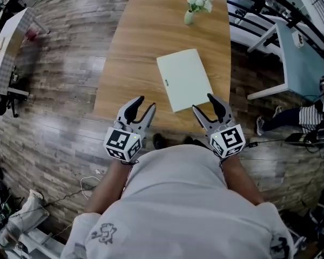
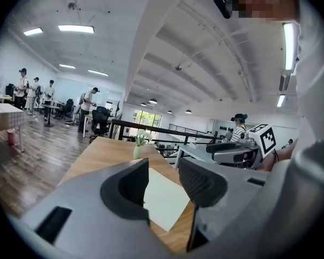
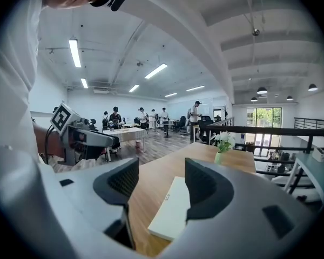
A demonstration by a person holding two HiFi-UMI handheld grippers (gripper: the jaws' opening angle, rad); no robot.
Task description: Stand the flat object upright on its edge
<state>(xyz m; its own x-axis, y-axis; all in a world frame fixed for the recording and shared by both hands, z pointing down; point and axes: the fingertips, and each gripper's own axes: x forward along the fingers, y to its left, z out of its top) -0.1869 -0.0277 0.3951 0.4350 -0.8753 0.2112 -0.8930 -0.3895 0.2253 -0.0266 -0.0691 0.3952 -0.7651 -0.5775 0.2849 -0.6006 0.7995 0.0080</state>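
Observation:
A pale flat rectangular slab (image 1: pixel 184 79) lies flat on the wooden table (image 1: pixel 135 53), near its front edge. In the left gripper view the slab (image 2: pixel 163 203) shows between and beyond the jaws; the right gripper view has the slab (image 3: pixel 171 209) low in the middle. My left gripper (image 1: pixel 144 104) hovers at the table's front edge, left of the slab, open and empty. The right gripper (image 1: pixel 203 102) is open too, with its tips at the slab's near right corner; nothing sits between its pads.
A small vase of white flowers (image 1: pixel 196 5) stands at the table's far end. A white table (image 1: pixel 294 53) and a seated person in stripes (image 1: pixel 313 115) are to the right. Another table (image 1: pixel 8 42) stands left, and cables lie on the wood floor.

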